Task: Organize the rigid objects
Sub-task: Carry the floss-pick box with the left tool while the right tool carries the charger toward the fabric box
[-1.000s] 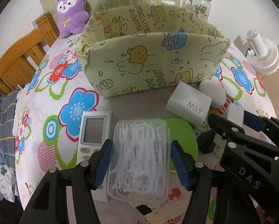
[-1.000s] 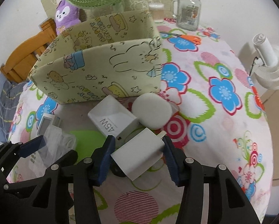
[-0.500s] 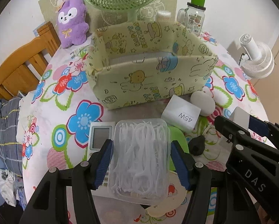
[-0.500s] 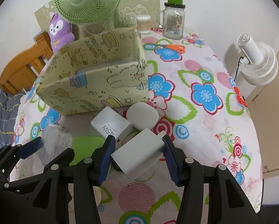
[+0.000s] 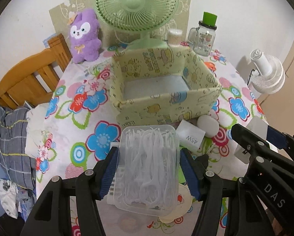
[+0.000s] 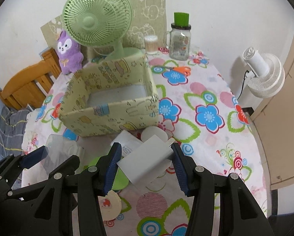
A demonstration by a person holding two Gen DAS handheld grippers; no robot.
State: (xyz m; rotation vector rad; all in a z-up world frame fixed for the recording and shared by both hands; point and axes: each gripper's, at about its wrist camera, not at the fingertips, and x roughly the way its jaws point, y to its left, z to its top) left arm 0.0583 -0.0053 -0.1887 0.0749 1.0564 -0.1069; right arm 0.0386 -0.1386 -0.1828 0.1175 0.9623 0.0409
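My left gripper [image 5: 147, 169] is shut on a clear plastic box of white floss picks [image 5: 147, 167], held up above the table. My right gripper [image 6: 145, 164] is shut on a white charger plug [image 6: 147, 162], also lifted off the table. Ahead stands an open yellow storage box with cartoon prints [image 5: 166, 90] [image 6: 109, 100], its pale floor bare. On the table in front of it lie a white 45W charger [image 5: 190, 135] and a white round puck [image 5: 208, 125] [image 6: 154, 133]. The right gripper appears at the right edge of the left wrist view [image 5: 263, 137].
A green desk fan [image 5: 137, 5], a purple plush toy [image 5: 85, 35], a glass mug jar with green lid [image 6: 180, 37], a cotton swab tub [image 6: 150, 45] and orange scissors [image 6: 178, 69] stand behind the box. A wooden chair [image 5: 22, 78] is left, a white fan [image 6: 265, 74] right.
Both grippers have risen with their loads. The storage box now looks lower and farther, and its inside floor shows. The remote control has slipped out of sight under the floss box.
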